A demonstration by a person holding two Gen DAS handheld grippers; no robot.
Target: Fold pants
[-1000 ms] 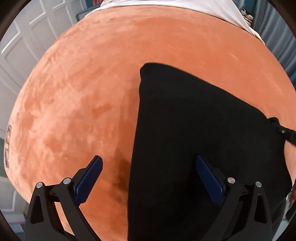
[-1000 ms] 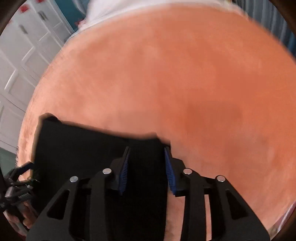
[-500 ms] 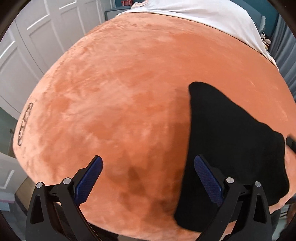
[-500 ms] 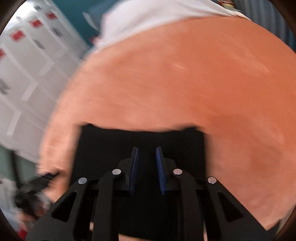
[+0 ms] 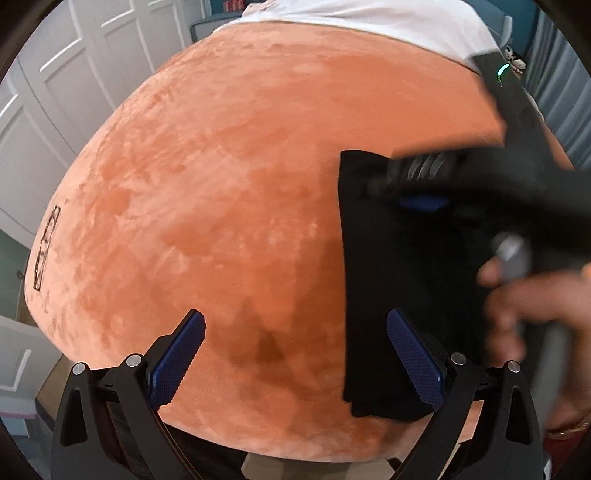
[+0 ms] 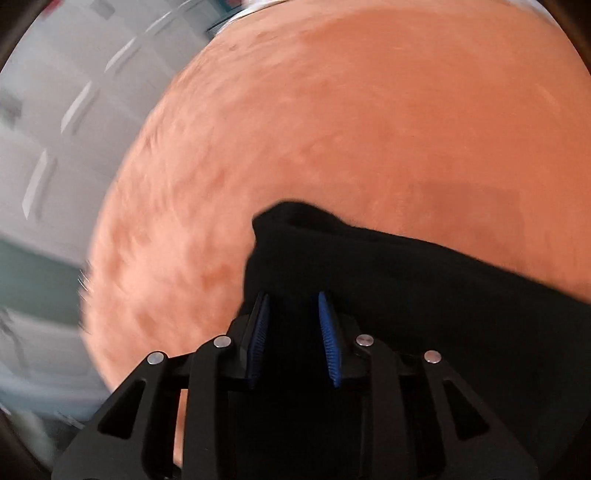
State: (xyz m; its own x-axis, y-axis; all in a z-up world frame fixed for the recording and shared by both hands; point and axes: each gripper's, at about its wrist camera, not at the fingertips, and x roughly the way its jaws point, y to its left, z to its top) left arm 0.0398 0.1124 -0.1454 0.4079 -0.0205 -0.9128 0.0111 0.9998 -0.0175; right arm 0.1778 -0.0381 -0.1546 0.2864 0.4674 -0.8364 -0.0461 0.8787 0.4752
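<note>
The black pants [image 5: 391,280] lie folded in a narrow strip on the orange plush bed cover [image 5: 229,192], at the right of the left wrist view. My left gripper [image 5: 295,354] is open and empty, over the cover just left of the pants. My right gripper [image 6: 291,332] has its jaws closed on a fold of the black pants [image 6: 388,280], with cloth bunched between the blue pads. The right gripper [image 5: 421,203] also shows blurred in the left wrist view, on top of the pants.
White panelled cabinet doors [image 5: 55,92] stand left of the bed. A white sheet [image 5: 369,18] covers the far end of the bed. The bed's near edge [image 5: 258,446] runs just below the left gripper. A hand [image 5: 535,314] holds the right gripper.
My right gripper has turned and pulled a fold of the pants up and over. My left gripper drew back and left, so the pants slid to the right in its view.
</note>
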